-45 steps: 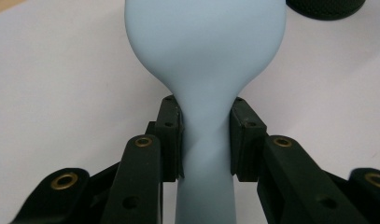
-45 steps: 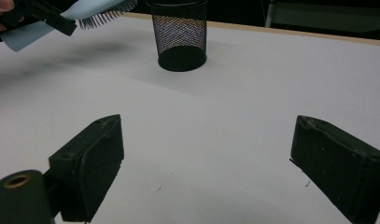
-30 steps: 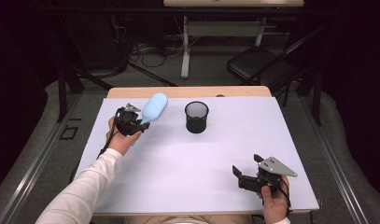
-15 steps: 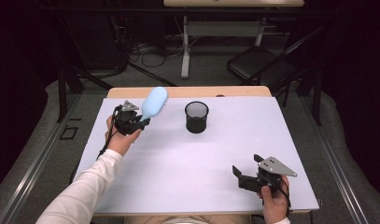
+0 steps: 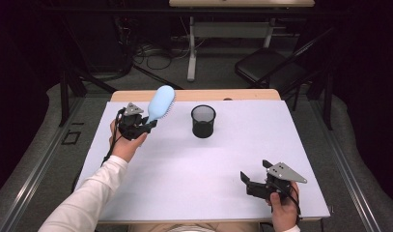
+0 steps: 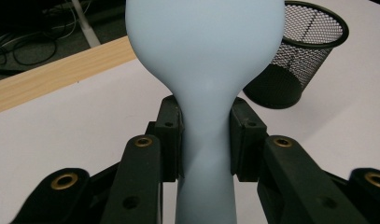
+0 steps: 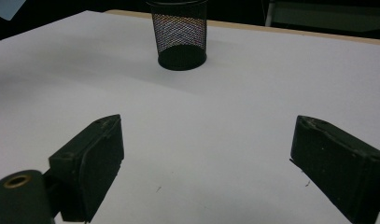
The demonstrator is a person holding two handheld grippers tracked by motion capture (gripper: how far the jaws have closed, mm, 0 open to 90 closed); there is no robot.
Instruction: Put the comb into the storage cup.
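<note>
A light blue hairbrush (image 5: 161, 102) is held up above the table's far left, head tilted up and to the right. My left gripper (image 5: 147, 126) is shut on its handle; in the left gripper view the handle (image 6: 206, 140) sits clamped between both pads. A black mesh cup (image 5: 203, 121) stands upright right of the brush, its rim and wall (image 6: 299, 60) also seen just beyond the brush head. My right gripper (image 5: 246, 181) rests near the table's front right, open, with nothing between its fingers (image 7: 92, 161). The cup (image 7: 180, 35) stands far ahead of it.
The white table top (image 5: 194, 164) has a wooden strip (image 5: 194, 94) along its far edge. Beyond it are a desk frame, cables on the floor and a dark folding chair (image 5: 273, 65).
The left gripper has lifted the hairbrush a little and tilted its head more upright. The right gripper has not moved.
</note>
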